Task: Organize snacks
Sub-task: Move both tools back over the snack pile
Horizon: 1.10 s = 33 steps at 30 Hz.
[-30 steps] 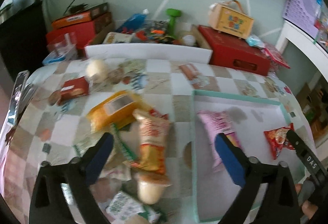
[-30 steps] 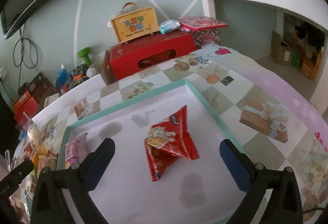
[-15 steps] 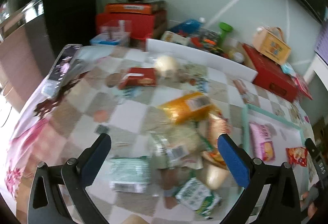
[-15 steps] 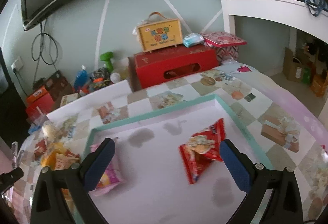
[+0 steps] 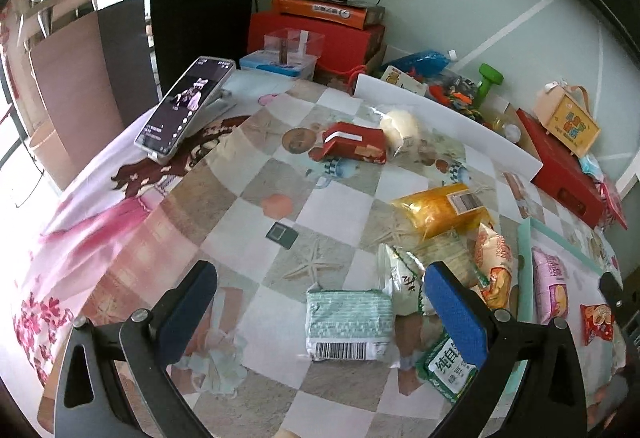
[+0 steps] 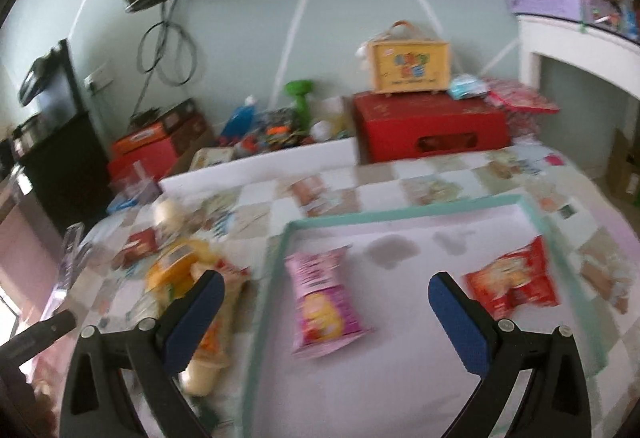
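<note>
The left gripper (image 5: 320, 310) hung with its blue-padded jaws spread wide and nothing between them, above a pale green patterned snack packet with a barcode (image 5: 349, 324) lying on the checkered tablecloth (image 5: 256, 213). Beside that packet sat a loose heap: a white-and-green bag (image 5: 404, 286), an orange-and-cream bag (image 5: 493, 262) and a yellow-orange pouch (image 5: 440, 207). A small red box (image 5: 352, 147) lay farther back. The right gripper (image 6: 326, 308) was likewise released and empty, over the white tray with a mint-green rim (image 6: 400, 215). Inside the tray lay a pink snack bag (image 6: 322, 304) at the left and a red snack bag (image 6: 514, 280) at the right, well apart.
</note>
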### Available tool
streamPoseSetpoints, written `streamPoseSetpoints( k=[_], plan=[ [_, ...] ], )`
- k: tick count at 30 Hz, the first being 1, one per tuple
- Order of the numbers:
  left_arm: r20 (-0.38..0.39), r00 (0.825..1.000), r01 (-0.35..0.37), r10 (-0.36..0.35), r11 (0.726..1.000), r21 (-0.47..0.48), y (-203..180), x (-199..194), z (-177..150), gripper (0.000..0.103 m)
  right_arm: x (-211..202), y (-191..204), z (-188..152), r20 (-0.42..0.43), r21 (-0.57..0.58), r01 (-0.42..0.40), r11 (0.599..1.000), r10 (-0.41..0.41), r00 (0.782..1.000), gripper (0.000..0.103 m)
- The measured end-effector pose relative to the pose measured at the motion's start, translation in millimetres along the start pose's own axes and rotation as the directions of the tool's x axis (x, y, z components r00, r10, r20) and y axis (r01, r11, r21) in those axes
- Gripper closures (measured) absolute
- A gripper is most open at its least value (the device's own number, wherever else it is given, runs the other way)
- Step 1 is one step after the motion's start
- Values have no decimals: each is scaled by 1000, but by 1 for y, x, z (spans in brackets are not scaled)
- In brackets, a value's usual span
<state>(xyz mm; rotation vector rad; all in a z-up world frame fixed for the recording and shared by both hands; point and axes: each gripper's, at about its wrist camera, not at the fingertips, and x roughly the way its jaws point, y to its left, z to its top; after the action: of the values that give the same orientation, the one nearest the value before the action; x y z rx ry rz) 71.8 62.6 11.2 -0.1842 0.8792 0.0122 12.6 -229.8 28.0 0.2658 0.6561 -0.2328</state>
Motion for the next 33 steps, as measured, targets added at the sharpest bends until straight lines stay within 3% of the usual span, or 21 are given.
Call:
streamPoseSetpoints(
  k=[13, 21, 28, 33],
  plan=[
    [-60, 997, 41, -45, 996, -76, 25, 17, -21, 0, 11, 74, -36, -151, -139, -194, 971, 173, 973, 0],
    [-122, 991, 44, -48, 998, -33, 25, 31, -25, 0, 18, 103, -62, -237, -238, -223, 945, 166, 957, 0],
    [-182, 980, 73, -84, 995, -65, 26, 40, -27, 0, 27, 111, -76, -303, -271, -236, 933, 149, 941, 18],
    [-186, 978, 87, -93, 995, -42, 18, 42, -28, 0, 34, 110, -83, -343, -277, -229, 933, 127, 931, 21]
  ],
)
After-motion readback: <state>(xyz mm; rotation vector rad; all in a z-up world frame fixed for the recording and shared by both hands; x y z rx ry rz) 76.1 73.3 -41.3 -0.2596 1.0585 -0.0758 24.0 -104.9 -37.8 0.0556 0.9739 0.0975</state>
